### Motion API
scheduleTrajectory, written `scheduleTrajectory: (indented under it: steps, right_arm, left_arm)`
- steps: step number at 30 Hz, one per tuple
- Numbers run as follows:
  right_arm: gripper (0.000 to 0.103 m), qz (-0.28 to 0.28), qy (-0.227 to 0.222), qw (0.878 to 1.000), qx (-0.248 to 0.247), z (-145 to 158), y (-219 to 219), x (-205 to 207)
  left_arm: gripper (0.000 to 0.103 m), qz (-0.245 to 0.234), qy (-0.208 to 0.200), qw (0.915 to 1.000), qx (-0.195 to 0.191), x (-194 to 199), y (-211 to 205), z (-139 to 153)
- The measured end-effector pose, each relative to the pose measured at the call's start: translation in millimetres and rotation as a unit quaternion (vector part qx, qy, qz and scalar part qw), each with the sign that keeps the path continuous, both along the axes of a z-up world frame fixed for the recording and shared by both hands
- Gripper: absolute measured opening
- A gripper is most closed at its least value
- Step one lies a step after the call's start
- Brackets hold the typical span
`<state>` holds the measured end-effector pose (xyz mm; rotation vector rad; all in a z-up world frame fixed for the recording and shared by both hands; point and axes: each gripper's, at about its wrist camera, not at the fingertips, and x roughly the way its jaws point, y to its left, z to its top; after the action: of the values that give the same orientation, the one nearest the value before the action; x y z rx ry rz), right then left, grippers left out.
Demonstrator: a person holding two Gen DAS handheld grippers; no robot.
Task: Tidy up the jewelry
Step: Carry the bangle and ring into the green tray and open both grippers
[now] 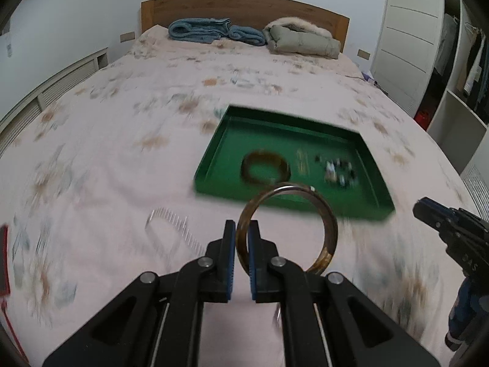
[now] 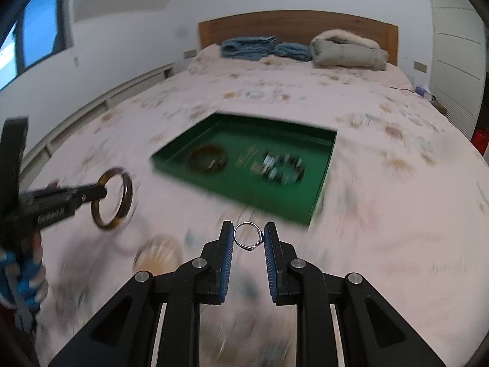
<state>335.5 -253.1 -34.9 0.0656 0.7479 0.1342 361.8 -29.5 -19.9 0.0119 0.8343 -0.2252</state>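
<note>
Fingers (image 1: 228,235) of left gripper (image 1: 243,229) clamped on brown bangle (image 1: 331,229), upright, mottled amber, above floral bedspread (image 1: 122,153) near green tray (image 1: 214,159). Right gripper (image 2: 249,234) (level, low) pinching silver ring (image 2: 244,235).

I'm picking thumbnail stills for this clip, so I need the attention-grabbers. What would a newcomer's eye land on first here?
Probably the brown bangle, held upright above the bedspread with its rim pinched in the left claw. Next, the green tray lying on the bed just beyond, already holding another brown bangle and a beaded bracelet. Then the small silver ring held between the fingers of the right claw.
</note>
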Motion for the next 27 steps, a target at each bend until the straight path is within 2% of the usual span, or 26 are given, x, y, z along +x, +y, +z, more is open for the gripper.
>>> scheduleTrajectory:
  steps: [5, 7, 11, 15, 19, 27]
  right_arm:
    - [0.020, -0.019, 0.009, 1.000, 0.011, 2.9, -15.9, 78.1]
    - [0.020, -0.030, 0.022, 0.999, 0.018, -4.8, -24.2, 112.8]
    - [0.020, -0.047, 0.044, 0.998, 0.027, -25.1, -34.1, 156.3]
    - [0.020, -0.049, 0.074, 0.996, 0.017, -46.5, -34.8, 184.1]
    - [0.020, -0.044, 0.115, 0.992, -0.021, -65.9, -29.0, 205.0]
    - [0.020, -0.041, 0.152, 0.985, -0.066, -79.5, -23.5, 212.2]
  left_arm:
    - [0.007, 0.010, 0.006, 0.9999, 0.009, 71.6, -25.2, 2.7]
    - [0.007, 0.011, 0.013, 0.9998, 0.013, 94.5, -33.2, -1.4]
    - [0.007, 0.012, 0.027, 0.9992, 0.026, 140.2, -49.0, -15.2]
    - [0.007, 0.018, 0.047, 0.9979, 0.041, 172.8, -60.7, -34.0]
    - [0.007, 0.025, 0.071, 0.9950, 0.065, 193.9, -68.7, -52.0]
    - [0.008, 0.037, 0.103, 0.9893, 0.096, 209.7, -72.6, -73.5]
